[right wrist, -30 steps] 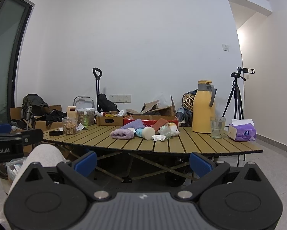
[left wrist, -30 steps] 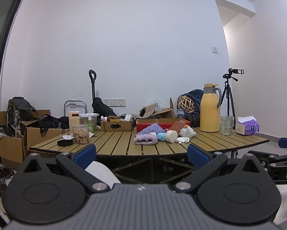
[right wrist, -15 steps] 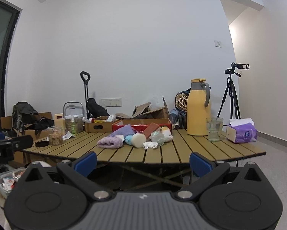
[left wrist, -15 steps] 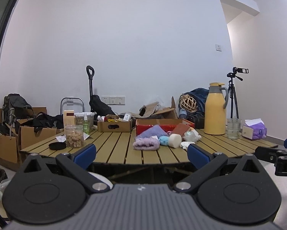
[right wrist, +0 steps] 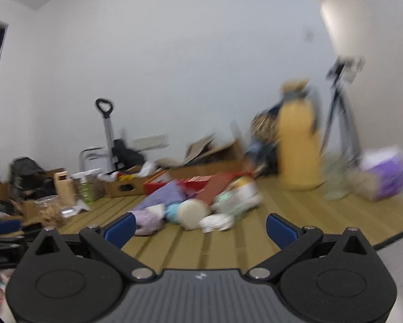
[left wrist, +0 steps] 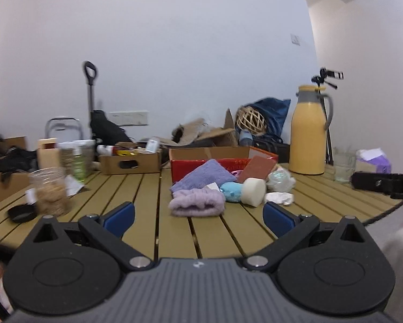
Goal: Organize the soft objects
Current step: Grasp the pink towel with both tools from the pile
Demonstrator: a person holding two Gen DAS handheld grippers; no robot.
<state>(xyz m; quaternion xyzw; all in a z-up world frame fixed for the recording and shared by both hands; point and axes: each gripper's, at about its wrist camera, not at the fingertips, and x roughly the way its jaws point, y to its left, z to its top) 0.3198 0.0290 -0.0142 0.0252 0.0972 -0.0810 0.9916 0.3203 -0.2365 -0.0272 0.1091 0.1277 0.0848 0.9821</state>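
My left gripper (left wrist: 198, 216) and right gripper (right wrist: 200, 228) both gape empty over the slatted table's (left wrist: 137, 188) near edge. The soft pile, lilac towel (left wrist: 197, 206) foremost, lies mid-table before the red box (left wrist: 223, 161); yellow jug (left wrist: 309, 134) right.

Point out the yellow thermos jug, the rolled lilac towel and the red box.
yellow thermos jug (left wrist: 307, 140): left wrist view, middle of its body.
rolled lilac towel (left wrist: 197, 202): left wrist view, centre of the roll.
red box (left wrist: 185, 167): left wrist view, bare front wall, left of the purple cloth.
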